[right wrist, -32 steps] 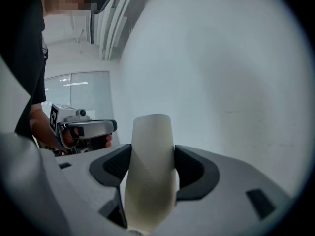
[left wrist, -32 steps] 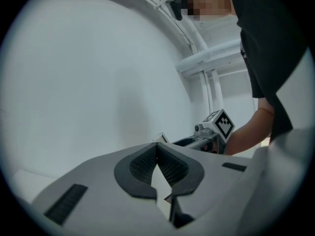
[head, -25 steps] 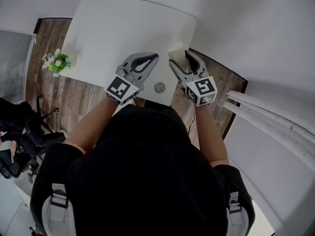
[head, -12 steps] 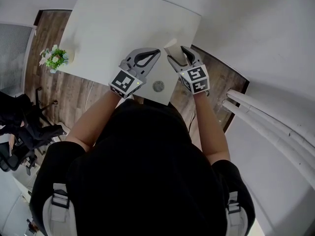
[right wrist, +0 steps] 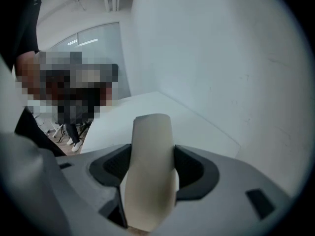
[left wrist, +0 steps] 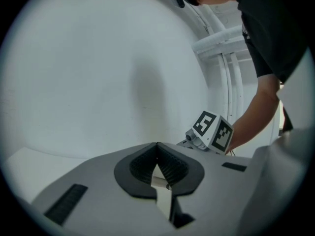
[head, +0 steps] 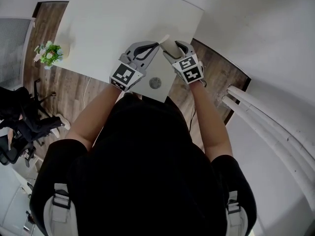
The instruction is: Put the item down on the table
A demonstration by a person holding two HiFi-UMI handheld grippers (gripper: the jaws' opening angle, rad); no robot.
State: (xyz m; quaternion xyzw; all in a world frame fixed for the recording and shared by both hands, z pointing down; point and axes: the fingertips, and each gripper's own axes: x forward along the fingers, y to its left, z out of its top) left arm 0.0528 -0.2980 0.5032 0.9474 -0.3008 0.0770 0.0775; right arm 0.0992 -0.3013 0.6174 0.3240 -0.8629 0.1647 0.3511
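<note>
Forward has moved the right tool (head: pixel 173 48), cream item (right wrist: pixel 147 176) clamped between its jaws.

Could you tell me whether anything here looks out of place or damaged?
Nothing stands out. The right gripper grips the cream item, the left gripper is shut and empty, and the white table shows no spills.

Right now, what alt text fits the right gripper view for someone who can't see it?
The right gripper has its jaws clamped on a cream, round-topped item that stands up between them. Beyond it lie a white table and, to the right, a plain white wall.
</note>
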